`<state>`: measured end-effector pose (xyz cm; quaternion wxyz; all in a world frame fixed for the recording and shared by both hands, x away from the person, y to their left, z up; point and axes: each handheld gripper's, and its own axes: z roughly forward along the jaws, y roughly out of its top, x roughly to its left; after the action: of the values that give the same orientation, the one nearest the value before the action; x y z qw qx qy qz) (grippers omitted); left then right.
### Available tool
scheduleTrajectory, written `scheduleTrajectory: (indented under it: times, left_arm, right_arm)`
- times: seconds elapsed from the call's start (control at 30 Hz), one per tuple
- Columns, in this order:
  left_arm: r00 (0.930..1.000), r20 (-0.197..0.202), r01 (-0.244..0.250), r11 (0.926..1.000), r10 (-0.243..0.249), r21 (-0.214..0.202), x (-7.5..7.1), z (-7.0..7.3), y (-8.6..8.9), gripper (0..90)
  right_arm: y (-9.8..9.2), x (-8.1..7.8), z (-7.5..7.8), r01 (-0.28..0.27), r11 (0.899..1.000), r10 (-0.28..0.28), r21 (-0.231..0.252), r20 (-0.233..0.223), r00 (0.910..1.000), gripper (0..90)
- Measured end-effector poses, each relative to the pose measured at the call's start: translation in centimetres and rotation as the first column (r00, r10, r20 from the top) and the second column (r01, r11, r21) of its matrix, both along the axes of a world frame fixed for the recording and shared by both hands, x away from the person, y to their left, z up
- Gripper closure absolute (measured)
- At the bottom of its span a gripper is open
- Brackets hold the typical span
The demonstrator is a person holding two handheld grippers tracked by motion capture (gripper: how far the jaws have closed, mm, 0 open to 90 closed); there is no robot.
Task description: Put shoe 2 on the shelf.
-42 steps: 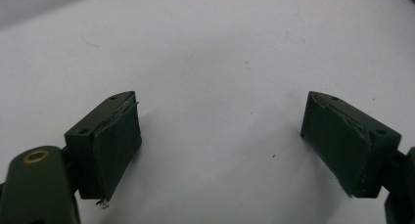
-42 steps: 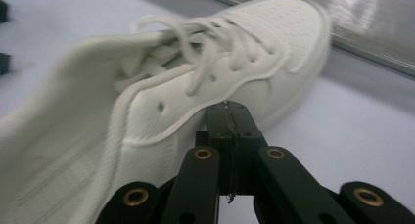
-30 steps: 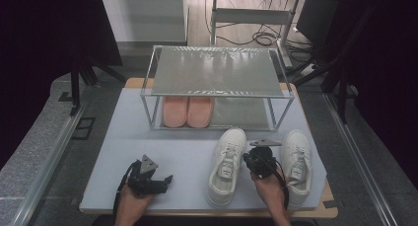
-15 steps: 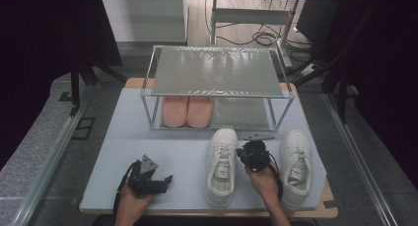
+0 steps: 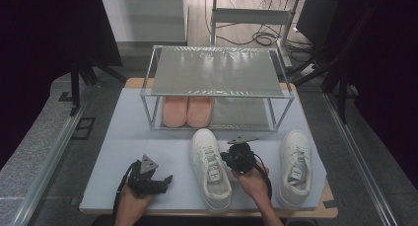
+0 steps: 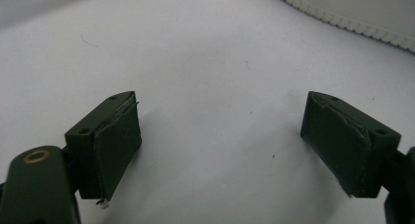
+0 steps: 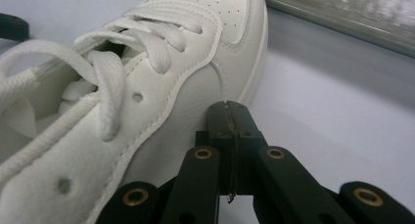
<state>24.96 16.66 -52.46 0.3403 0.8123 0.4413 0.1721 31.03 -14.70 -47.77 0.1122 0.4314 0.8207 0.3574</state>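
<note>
Two white lace-up sneakers lie on the white table top. The left sneaker has my right gripper at its right side. In the right gripper view the jaws of the right gripper are shut with nothing between them, and their tip touches the sneaker's side near the toe. The other sneaker lies apart at the right. My left gripper rests low on the table at the front left, open and empty, with the left sneaker's sole edge beyond it.
A metal two-level shoe rack stands at the back of the table. A pair of pink slippers sits on its lower level at the left. Dark floor, cables and stands surround the table.
My right gripper has moved left, from between the two sneakers to the left sneaker's side. That sneaker has shifted left with it. The left gripper has stayed put.
</note>
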Motion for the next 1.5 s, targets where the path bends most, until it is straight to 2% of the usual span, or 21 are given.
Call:
scheduleTrajectory:
  times: [0.23, 0.37, 0.6, 0.67, 0.83, 1.13, 1.33, 1.5]
  left_arm:
    - [1.0, 0.0, 0.0, 1.0, 0.0, 0.0, 0.0, 0.0, 0.0, 14.9]
    - [1.0, 0.0, 0.0, 1.0, 0.0, 0.0, 0.0, 0.0, 0.0, 14.9]
    - [1.0, 0.001, 0.001, 1.0, -0.001, 0.001, 0.0, 0.0, 0.0, 15.1]
    - [1.0, 0.002, 0.001, 1.0, -0.001, 0.001, 0.0, 0.0, 0.0, 15.2]
    - [1.0, 0.002, 0.001, 1.0, -0.001, 0.002, 0.0, 0.0, 0.0, 15.2]
    - [1.0, 0.003, 0.003, 1.0, -0.003, 0.005, 0.0, 0.0, 0.0, 15.3]
    - [1.0, 0.002, 0.001, 1.0, -0.001, 0.003, 0.0, 0.0, 0.0, 15.3]
    - [1.0, 0.004, -0.002, 1.0, 0.002, -0.004, 0.0, 0.0, -0.1, 15.3]
  right_arm:
    - [1.5, 0.6, 0.0, -0.072, 0.997, 0.073, 0.022, -0.027, 0.997, 90.0]
    - [2.3, 0.7, 0.0, -0.119, 0.991, 0.122, 0.06, -0.047, 0.9915, 90.0]
    - [3.4, 0.7, -0.1, -0.173, 0.982, 0.177, 0.077, -0.049, 0.983, 89.9]
    - [3.3, 0.7, -0.1, -0.178, 0.981, 0.182, 0.074, -0.049, 0.9821, 89.6]
    - [2.5, 0.3, 0.3, -0.191, 0.98, 0.193, 0.053, -0.042, 0.9802, 78.9]
    - [0.6, -1.2, 1.9, -0.175, 0.985, 0.174, -0.015, -0.029, 0.9843, 58.3]
    - [-0.8, -2.5, 2.5, -0.18, 0.984, 0.179, -0.015, -0.029, 0.9834, 54.1]
    - [-1.3, -3.9, 3.5, -0.196, 0.981, 0.195, -0.01, -0.03, 0.9803, 52.5]
